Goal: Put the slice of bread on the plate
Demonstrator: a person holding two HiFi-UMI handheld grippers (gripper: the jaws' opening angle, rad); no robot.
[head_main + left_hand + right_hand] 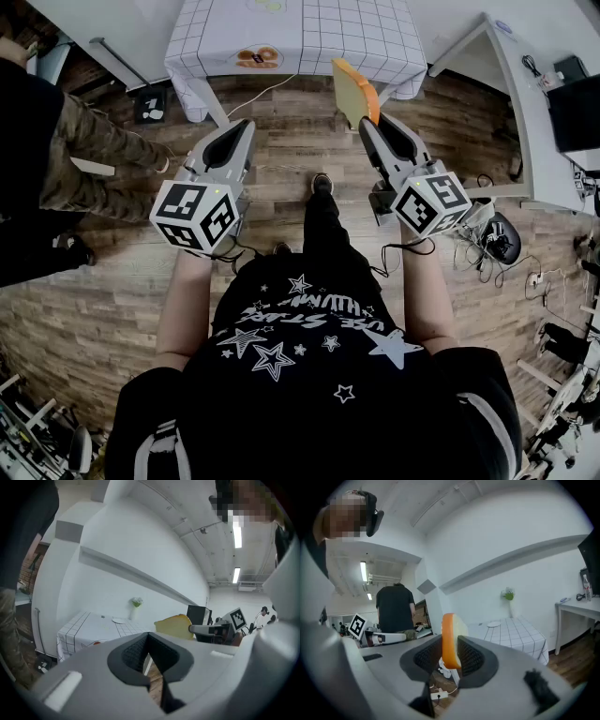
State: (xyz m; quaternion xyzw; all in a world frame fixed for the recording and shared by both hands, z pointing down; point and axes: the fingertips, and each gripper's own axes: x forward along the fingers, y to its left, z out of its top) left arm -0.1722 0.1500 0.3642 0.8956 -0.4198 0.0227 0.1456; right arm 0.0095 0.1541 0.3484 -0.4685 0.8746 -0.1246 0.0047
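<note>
1. The slice of bread (355, 91) stands on edge between the fingers of the right gripper (380, 124). Both finger pads press on its flat faces, and the orange crust faces back toward the gripper's camera.
2. The slice is in the air over the wooden floor (281, 122), short of the counter (375, 42), and touches nothing except the 2 pads.
3. The left gripper (232, 131) is level with the right one, well apart from it and to its left. Its fingers stand slightly apart with nothing between them, and the floor shows through the narrow gap.
4. The counter carries a white cloth with a grid pattern. The plate (493, 624) lies flat on top, toward the far side.
5. A vase (509, 603) with a small green plant stands upright behind the plate, near the wall.
6. The operator's shoe (322, 184) is on the floor between the 2 grippers.
7. A second person (94, 150) in a dark top and camouflage trousers stands to the left, near the counter's left corner.
8. A side counter (530, 103) in white runs along the right and bears dark equipment. Cables (525, 277) lie on the floor beside it.
</note>
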